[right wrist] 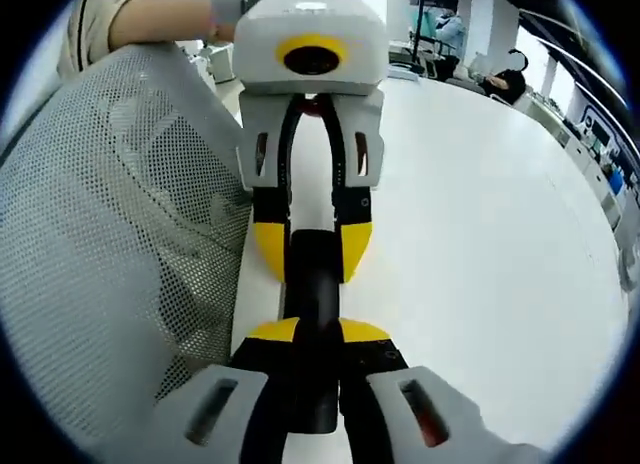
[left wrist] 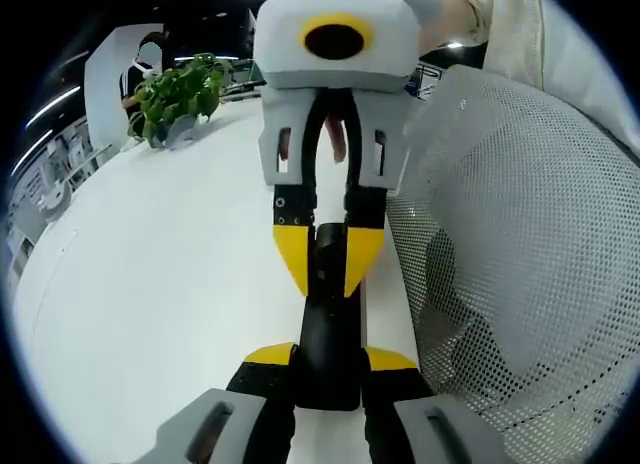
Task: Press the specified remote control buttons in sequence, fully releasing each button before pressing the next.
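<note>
We hold a black remote control (left wrist: 330, 324) between us, the left gripper (left wrist: 330, 359) clamped on its near end and the right gripper (right wrist: 318, 329) clamped on the opposite end, above the white worktop (left wrist: 150, 284). It looks rigid, light and smooth, so best gripped across its narrow sides. A mesh chair back (left wrist: 520, 254) stands beside the jaws; a potted plant (left wrist: 178, 99) beyond.

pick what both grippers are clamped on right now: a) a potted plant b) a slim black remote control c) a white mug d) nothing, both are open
b: in the left gripper view the left gripper and the facing right gripper both close their yellow tips on the black remote control, which lies over the white table; the potted plant stands far off.
</note>
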Available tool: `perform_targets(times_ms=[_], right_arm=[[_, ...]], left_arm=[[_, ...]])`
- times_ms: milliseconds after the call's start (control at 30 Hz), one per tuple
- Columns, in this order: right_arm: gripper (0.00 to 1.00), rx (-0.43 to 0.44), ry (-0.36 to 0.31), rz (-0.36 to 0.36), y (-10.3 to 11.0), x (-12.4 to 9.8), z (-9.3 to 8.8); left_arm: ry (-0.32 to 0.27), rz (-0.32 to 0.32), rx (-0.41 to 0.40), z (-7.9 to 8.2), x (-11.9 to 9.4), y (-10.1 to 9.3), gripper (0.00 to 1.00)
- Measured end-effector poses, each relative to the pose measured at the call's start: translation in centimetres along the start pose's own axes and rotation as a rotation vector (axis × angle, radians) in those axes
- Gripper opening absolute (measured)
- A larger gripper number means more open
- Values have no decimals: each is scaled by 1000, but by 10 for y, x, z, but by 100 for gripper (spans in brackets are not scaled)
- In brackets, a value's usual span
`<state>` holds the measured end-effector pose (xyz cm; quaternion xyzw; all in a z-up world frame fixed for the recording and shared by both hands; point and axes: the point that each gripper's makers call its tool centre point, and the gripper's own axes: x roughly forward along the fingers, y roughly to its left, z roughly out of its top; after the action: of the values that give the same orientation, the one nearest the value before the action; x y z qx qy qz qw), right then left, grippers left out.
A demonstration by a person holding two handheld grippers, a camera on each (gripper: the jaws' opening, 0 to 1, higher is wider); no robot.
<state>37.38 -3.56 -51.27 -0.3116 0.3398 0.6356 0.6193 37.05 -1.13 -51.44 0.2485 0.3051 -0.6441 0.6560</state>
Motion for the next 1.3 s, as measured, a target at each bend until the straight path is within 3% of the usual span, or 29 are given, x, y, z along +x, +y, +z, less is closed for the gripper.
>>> perform_targets(times_ms=[167,433,533,1300], right_arm=[[22,13,4,0,3,-1,-4],[24,-19,23,-17,4,-1,-8],[25,-50,87,-19,5,1,-22],[25,37,72,-64,7,-14,-44]], left_arm=[[0,0,0,0,0,0,24],[-2,-1,-2,0,1,0,24],[-2,-1,0,0,1,0,24],[-7,-6,4,-1,3,2,24]])
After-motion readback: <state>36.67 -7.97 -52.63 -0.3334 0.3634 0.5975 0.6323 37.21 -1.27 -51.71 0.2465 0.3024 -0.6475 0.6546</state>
